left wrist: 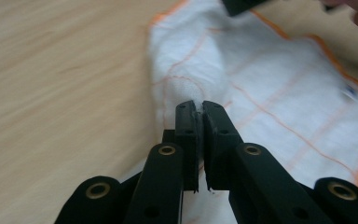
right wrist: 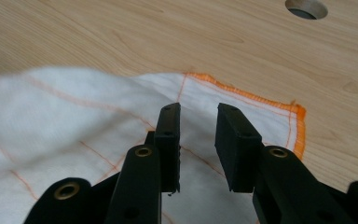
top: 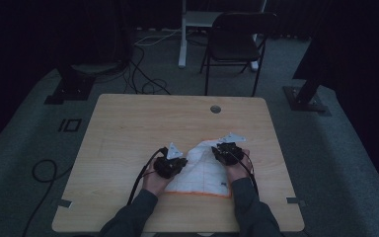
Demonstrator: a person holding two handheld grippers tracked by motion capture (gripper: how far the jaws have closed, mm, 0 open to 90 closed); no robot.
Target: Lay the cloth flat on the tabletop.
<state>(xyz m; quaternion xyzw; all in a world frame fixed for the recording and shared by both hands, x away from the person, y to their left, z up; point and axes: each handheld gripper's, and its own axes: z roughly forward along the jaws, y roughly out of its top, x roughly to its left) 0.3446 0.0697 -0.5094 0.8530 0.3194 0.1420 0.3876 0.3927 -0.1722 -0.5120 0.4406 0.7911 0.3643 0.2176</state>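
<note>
A white cloth (top: 203,173) with orange hems and thin orange lines lies partly rumpled on the wooden table (top: 128,128), near its front edge. My left gripper (top: 179,163) is at the cloth's left edge. In the left gripper view its jaws (left wrist: 199,108) are pressed together with a raised fold of the cloth (left wrist: 270,79) pinched between the pads. My right gripper (top: 220,150) is at the cloth's far right part. Its jaws (right wrist: 198,112) stand apart just above the cloth (right wrist: 74,116), close to an orange-hemmed corner, and grip nothing.
A round cable hole (top: 215,109) is in the table's far side, also seen in the right gripper view (right wrist: 306,8). A dark folding chair (top: 237,42) stands on the floor beyond the table. Cables (top: 143,84) trail across the carpet.
</note>
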